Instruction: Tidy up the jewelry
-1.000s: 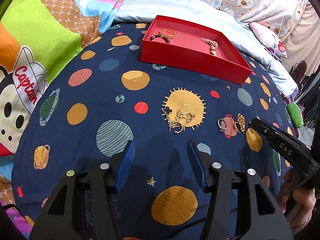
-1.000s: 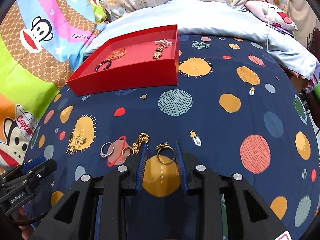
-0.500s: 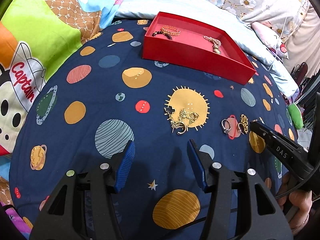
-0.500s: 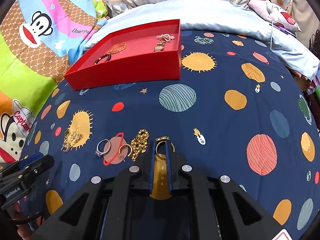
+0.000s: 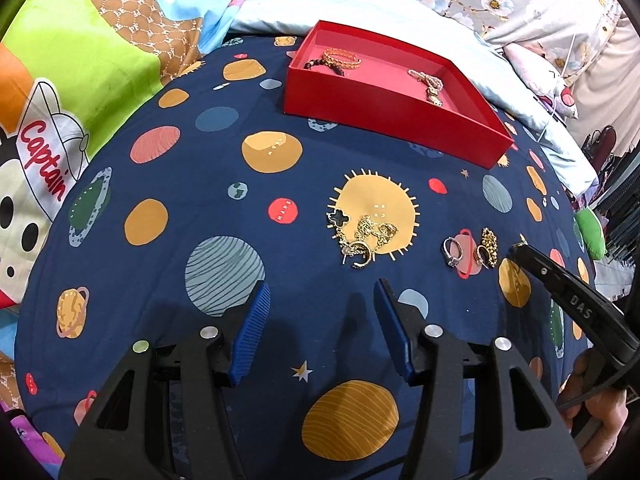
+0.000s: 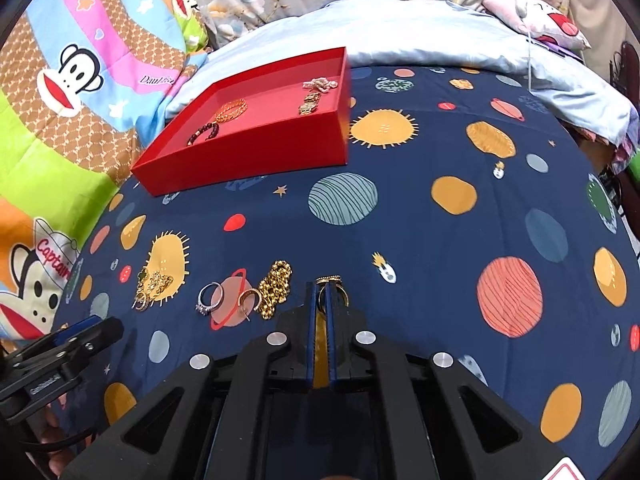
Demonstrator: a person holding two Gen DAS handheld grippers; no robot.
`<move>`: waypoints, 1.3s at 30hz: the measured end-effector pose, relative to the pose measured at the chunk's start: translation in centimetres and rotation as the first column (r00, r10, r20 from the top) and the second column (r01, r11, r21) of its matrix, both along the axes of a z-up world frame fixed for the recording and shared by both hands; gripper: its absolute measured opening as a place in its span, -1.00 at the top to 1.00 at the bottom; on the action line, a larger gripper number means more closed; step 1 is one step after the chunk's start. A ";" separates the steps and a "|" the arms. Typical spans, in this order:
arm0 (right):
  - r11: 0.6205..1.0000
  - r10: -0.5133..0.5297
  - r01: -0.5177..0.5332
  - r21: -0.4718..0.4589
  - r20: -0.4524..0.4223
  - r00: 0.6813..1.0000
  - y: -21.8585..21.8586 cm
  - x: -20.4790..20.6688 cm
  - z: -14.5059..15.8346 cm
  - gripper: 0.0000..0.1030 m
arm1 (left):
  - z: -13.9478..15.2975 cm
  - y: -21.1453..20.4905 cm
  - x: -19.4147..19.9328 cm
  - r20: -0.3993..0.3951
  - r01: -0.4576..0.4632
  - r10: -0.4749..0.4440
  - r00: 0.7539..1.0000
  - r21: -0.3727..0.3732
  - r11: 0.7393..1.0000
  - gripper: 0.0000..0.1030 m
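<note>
A: Left wrist view?
B: The left tongs [image 5: 322,300] are spread wide, gripping nothing, above the planet-print bedspread [image 5: 192,184]. A tangle of gold chains [image 5: 366,236] lies just beyond; the red tray [image 5: 384,118] sits farther back, with open fabric between.

A: Right wrist view?
B: The right tongs [image 6: 321,292] are pinched on a gold ring [image 6: 332,286]. A chunky gold chain [image 6: 274,288] lies just left; open bedspread to the right.

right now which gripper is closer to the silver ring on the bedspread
Right. The right gripper, shut on a gold ring, sits just right of the silver ring, past a gold chain. The left gripper hangs open farther off, nearer the tangled pile.
</note>
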State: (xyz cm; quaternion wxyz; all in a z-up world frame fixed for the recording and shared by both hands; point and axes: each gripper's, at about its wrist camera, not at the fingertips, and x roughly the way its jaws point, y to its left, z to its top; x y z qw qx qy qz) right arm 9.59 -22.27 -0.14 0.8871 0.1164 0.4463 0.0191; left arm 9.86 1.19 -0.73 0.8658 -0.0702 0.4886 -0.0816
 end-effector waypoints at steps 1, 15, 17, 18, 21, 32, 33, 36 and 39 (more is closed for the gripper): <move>1.000 -0.004 0.004 0.008 -0.001 1.000 -0.2 -0.2 0.0 0.93 | -0.1 -0.1 0.0 -0.003 0.001 -0.001 1.000 -0.002 1.000 -0.01; 0.998 -0.006 0.006 0.060 0.002 1.000 -0.9 -2.9 0.6 0.93 | 0.2 -2.5 0.3 0.004 0.044 -0.044 0.999 -0.016 0.999 -0.01; 0.998 -0.003 0.002 0.066 0.003 1.000 -0.9 -3.2 0.7 0.93 | 0.4 -3.6 0.5 0.012 0.062 -0.062 0.998 -0.024 0.998 -0.01; 0.998 -0.001 0.001 0.069 0.003 1.000 -0.9 -3.3 0.7 0.93 | 0.5 -3.9 0.7 0.013 0.070 -0.070 0.997 -0.028 0.997 -0.01; 0.997 0.003 -0.003 0.074 0.005 1.000 -0.8 -3.5 0.8 0.93 | 0.6 -5.7 1.0 0.023 0.107 -0.107 0.994 -0.033 0.994 -0.01; 0.997 -0.010 0.011 0.081 -0.011 1.000 -1.8 -3.7 0.1 0.93 | -0.5 -9.5 2.5 0.033 0.181 -0.181 0.983 0.017 0.983 0.21; 0.997 -0.011 0.012 0.082 -0.010 1.000 -1.8 -3.7 0.1 0.93 | -0.5 -9.6 2.6 0.035 0.186 -0.186 0.982 0.021 0.982 0.35; 0.996 -0.010 0.011 0.083 -0.007 1.000 -1.8 -3.7 0.2 0.93 | -0.6 -9.9 2.7 0.037 0.201 -0.202 0.979 0.025 0.979 0.66; 0.996 -0.014 0.014 0.088 -0.005 1.000 -1.9 -3.7 0.2 0.93 | -0.6 -10.1 2.6 0.037 0.217 -0.217 0.975 0.019 0.976 0.84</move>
